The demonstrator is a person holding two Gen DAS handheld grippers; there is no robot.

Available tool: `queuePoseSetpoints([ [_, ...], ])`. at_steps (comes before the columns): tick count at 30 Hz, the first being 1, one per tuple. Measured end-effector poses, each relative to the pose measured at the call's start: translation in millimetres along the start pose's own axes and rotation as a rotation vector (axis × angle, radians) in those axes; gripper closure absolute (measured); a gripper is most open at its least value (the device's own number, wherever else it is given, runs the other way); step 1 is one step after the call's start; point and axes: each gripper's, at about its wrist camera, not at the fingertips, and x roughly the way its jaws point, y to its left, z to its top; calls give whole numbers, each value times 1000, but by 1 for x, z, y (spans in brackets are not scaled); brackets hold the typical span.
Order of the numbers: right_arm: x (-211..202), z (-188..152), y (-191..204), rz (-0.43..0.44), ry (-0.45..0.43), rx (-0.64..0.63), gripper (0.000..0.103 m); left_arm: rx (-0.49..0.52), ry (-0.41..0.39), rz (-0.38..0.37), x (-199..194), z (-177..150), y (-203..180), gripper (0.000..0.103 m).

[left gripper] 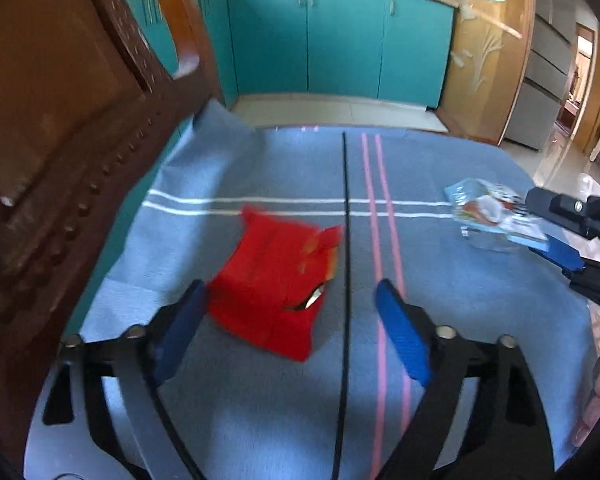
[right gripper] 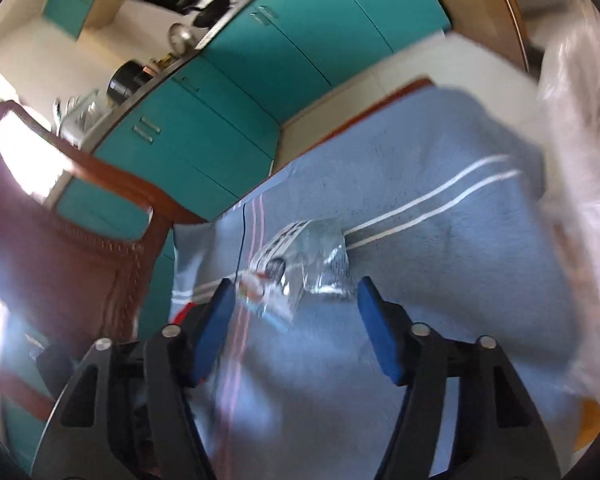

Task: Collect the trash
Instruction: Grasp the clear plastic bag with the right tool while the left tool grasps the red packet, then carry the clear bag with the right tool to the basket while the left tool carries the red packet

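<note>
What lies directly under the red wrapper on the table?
The red wrapper rests on a blue striped tablecloth. The table beneath the cloth is covered, and anything under the wrapper itself cannot be seen.

Left gripper [left gripper: 288,320] is wide open over the blue cloth [left gripper: 260,420], red wrapper [left gripper: 274,284] sitting between its fingers [left gripper: 404,332]. At 3 o'clock the right gripper [left gripper: 556,248] touches a blue-white packet [left gripper: 488,210]. Wooden chair [left gripper: 60,120] at 9.

Wooden chair [left gripper: 60,128] beside blue cloth [left gripper: 292,164], teal cabinets [left gripper: 340,36].

Matt woven tablecloth [left gripper: 260,168], glossy carved wooden chair [left gripper: 60,120], shiny plastic wrapper [right gripper: 300,264]
</note>
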Motion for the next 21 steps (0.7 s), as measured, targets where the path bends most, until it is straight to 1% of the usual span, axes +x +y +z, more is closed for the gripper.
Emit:
queuePoseSetpoints([
  [1, 6, 4, -3, 23, 12, 30, 43, -16, 28, -15, 7, 1, 3, 31],
  [2, 14, 6, -5, 61, 33, 57, 45, -26, 52, -27, 13, 0, 4, 43],
  [3, 20, 8, -4, 90, 55, 71, 53, -33, 67, -32, 17, 0, 6, 51],
  [4, 24, 9, -3, 106, 67, 76, 60, -40, 56, -38, 17, 0, 7, 59],
  [5, 26, 9, -1, 104, 69, 68, 76, -40, 54, -51, 17, -1, 8, 68],
  [6, 26, 7, 4, 94, 64, 35, 91, -37, 50, -75, 15, -2, 8, 84],
  [8, 16, 3, 16, 71, 29, -37, 98, -38, 20, -85, 7, -2, 9, 94],
  [10, 5, 4, 21, 60, -2, -58, 98, -22, -19, -115, -8, -4, 7, 96],
  [11, -6, 4, 25, 70, -20, -64, 98, -6, -52, -120, -20, -4, 5, 96],
  [12, -10, 7, 27, 75, -27, -68, 98, 1, -80, -127, -33, -5, 4, 96],
  [14, -35, 6, 38, 73, -57, -110, 98, -6, -112, -156, -53, -6, 4, 96],
  [15, -46, 4, 42, 70, -72, -133, 98, -3, -142, -163, -70, -8, 2, 96],
  [18, -90, -9, 57, 57, -120, -212, 98, 5, -212, -169, -110, -17, -2, 96],
  [20, -117, -22, 63, 51, -139, -254, 98, -2, -242, -187, -132, -26, -5, 96],
  [21, -135, -32, 66, 47, -163, -289, 98, -1, -259, -182, -144, -33, -8, 96],
])
